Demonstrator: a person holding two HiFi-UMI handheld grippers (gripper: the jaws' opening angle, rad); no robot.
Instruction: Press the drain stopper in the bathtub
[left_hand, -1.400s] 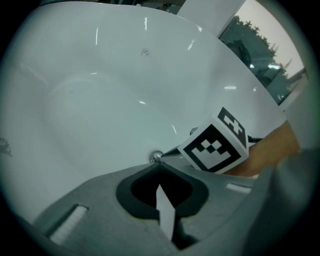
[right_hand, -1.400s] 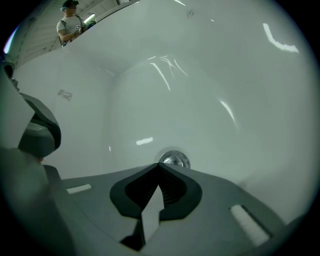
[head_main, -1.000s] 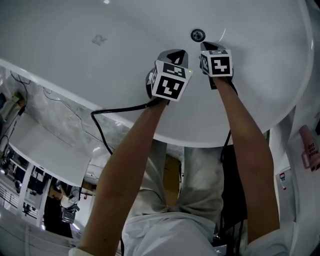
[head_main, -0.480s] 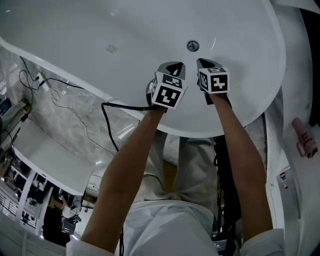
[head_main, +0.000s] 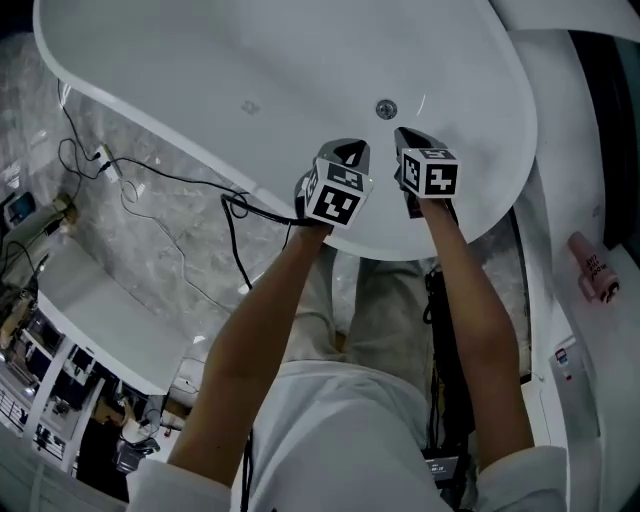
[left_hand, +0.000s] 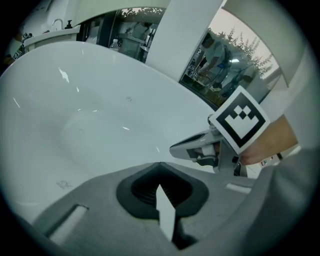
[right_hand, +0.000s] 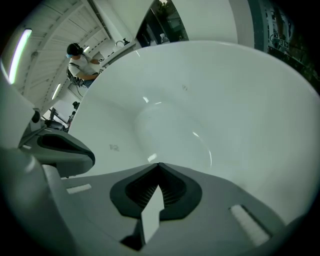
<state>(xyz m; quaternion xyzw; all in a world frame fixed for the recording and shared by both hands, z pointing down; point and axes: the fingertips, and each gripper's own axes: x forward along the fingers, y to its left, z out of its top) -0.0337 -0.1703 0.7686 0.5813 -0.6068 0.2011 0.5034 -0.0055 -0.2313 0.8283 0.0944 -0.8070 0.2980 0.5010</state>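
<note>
Bathtub receded in head view | drain stopper inside | left gripper, right gripper: jaws closed, empty

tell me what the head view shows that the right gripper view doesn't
Only the head view: the drain stopper just ahead of the left tongs and right tongs, the person's forearms, a black cable on the marble floor and a pink bottle at the right.
Only the right gripper view: the right tongs' jaws are together with nothing between them, and a person stands far beyond the bathtub.
Both: the white bathtub and both tongs.
</note>
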